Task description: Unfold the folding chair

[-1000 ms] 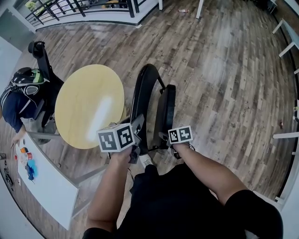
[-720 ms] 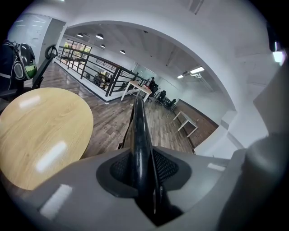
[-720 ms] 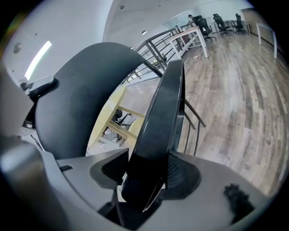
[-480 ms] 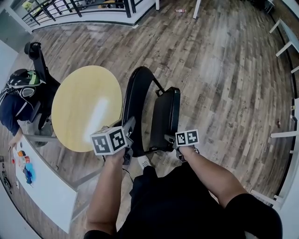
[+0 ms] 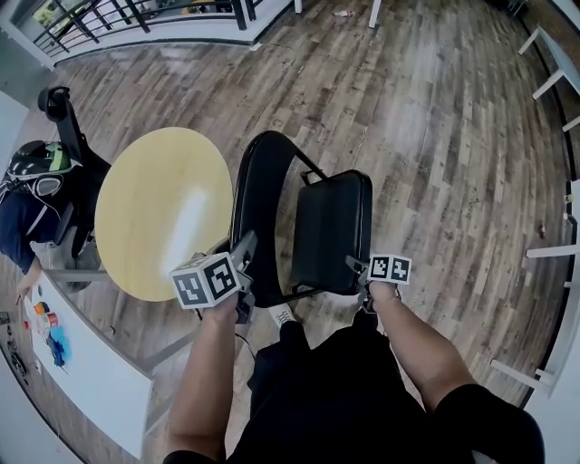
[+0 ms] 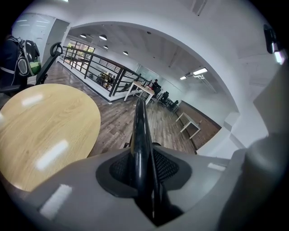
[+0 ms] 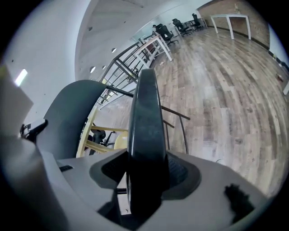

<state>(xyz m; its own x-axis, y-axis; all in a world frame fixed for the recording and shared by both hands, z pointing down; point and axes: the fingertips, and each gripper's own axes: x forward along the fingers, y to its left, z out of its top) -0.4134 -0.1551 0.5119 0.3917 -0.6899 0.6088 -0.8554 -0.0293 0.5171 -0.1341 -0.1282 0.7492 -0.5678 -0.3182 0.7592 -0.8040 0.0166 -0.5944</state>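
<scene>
- Since the earlier frames the right gripper [image 5: 359, 269] has swung out to the right in the head view. It has taken the seat [image 5: 332, 231] with it, so the gap between the seat and the backrest [image 5: 256, 204] has widened. The left gripper [image 5: 243, 254] has shifted only a little.
- The right gripper view shows the right gripper [image 7: 143, 182] with its jaws set wide and clamped on the thick black edge of the seat [image 7: 145, 122]. That edge fills the space between the pads.
- The left gripper view shows the left gripper [image 6: 143, 180] closed to a narrower gap on the thin black rim of the backrest [image 6: 139, 131], with a pad pressing on each side.
- Only the head view takes in the whole folding chair [image 5: 299, 217]. It stands partly open on the wooden floor [image 5: 435, 118], just in front of the person's legs, with the broad face of the seat turned up toward the camera.
- The round yellow table [image 5: 163, 213] stands just left of the chair. The left gripper view shows its top [image 6: 45, 131] broadly, while the right gripper view gives only a sliver of yellow beyond the grey curve of the backrest [image 7: 67, 113].
- The white table [image 5: 82, 362] and another person [image 5: 25, 213] at the far left show clearly only from the head.
- The black railing [image 5: 136, 14] is cropped in the head view. The left gripper view follows the railing [image 6: 90, 58] back toward distant desks under ceiling lights.
</scene>
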